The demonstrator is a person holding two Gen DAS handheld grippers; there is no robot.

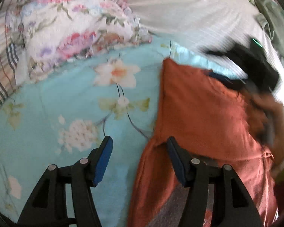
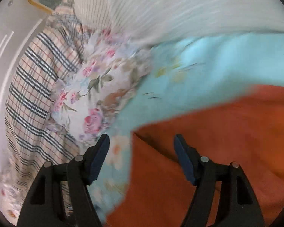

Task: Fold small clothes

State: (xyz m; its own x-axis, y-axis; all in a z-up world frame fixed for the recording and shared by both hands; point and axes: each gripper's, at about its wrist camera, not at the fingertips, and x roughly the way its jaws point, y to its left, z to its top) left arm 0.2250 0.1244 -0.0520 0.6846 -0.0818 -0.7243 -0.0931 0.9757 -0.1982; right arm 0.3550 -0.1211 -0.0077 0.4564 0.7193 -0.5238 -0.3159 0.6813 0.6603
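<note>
A rust-orange garment [image 1: 204,117] lies on a light blue floral bedsheet [image 1: 66,104], partly folded, with a straight left edge. My left gripper [image 1: 140,143] is open and empty, its fingers astride the garment's lower left edge. My right gripper shows blurred in the left wrist view [image 1: 255,64], over the garment's far right corner. In the right wrist view the orange garment [image 2: 217,141] fills the lower right, and my right gripper [image 2: 142,141] is open and empty above its left edge.
A floral pillow [image 1: 72,28] and a plaid cloth [image 2: 32,94] lie to the far left. A white ribbed blanket [image 1: 189,15] lies behind the sheet. A white wall or bed frame [image 2: 1,56] is at the left of the right wrist view.
</note>
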